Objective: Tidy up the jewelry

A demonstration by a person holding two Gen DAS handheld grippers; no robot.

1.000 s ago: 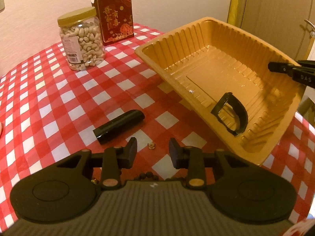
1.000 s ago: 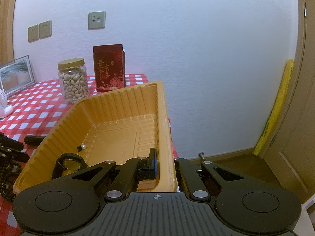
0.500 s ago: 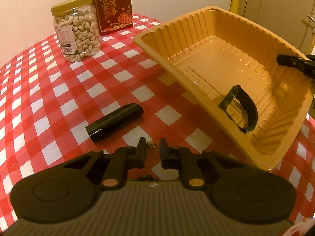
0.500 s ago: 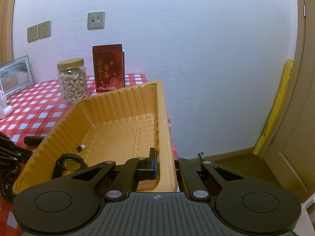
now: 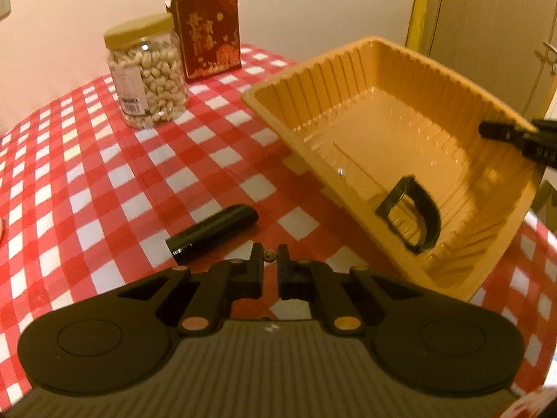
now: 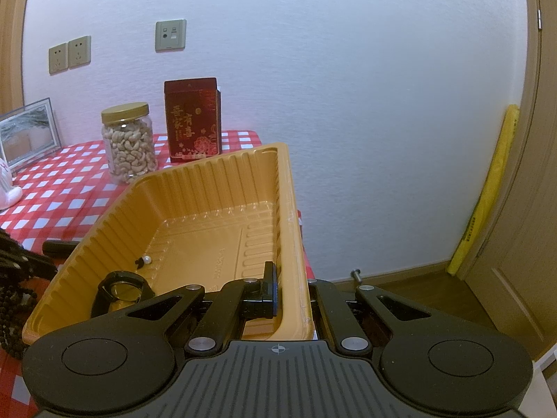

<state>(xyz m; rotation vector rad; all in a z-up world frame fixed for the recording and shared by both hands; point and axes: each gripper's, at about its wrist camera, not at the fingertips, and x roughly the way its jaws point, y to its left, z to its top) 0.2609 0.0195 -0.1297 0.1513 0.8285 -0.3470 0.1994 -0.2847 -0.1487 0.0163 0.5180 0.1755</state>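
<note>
Since a second ago the left hand-held gripper [image 5: 268, 256] has drawn its jaws from well apart to nearly together around the small gold ring [image 5: 269, 254], which now sits pinched between the fingertips just above the red-and-white checked desk [image 5: 104, 181]. In the left wrist view a black tube [image 5: 212, 231] lies on the cloth at about 10 o'clock from the ring, close by. The orange tray [image 5: 369, 80] stands tilted at 2 o'clock, its right side raised. Inside it a black band [image 5: 410, 214] rests against the lower ribbed floor, and a tiny pearl piece [image 5: 340, 172] lies further up the floor.

The right hand-held gripper [image 6: 289, 289] has kept still; its jaws are clamped on the tray's right wall, one finger inside and one outside, and its tip shows at 3 o'clock in the left wrist view. A string of dark beads [image 6: 12, 313] hangs at 9 o'clock in the right wrist view. A jar of cashews [image 5: 146, 73] and a red box [image 5: 209, 28] stand at 11 o'clock on the far desk.
</note>
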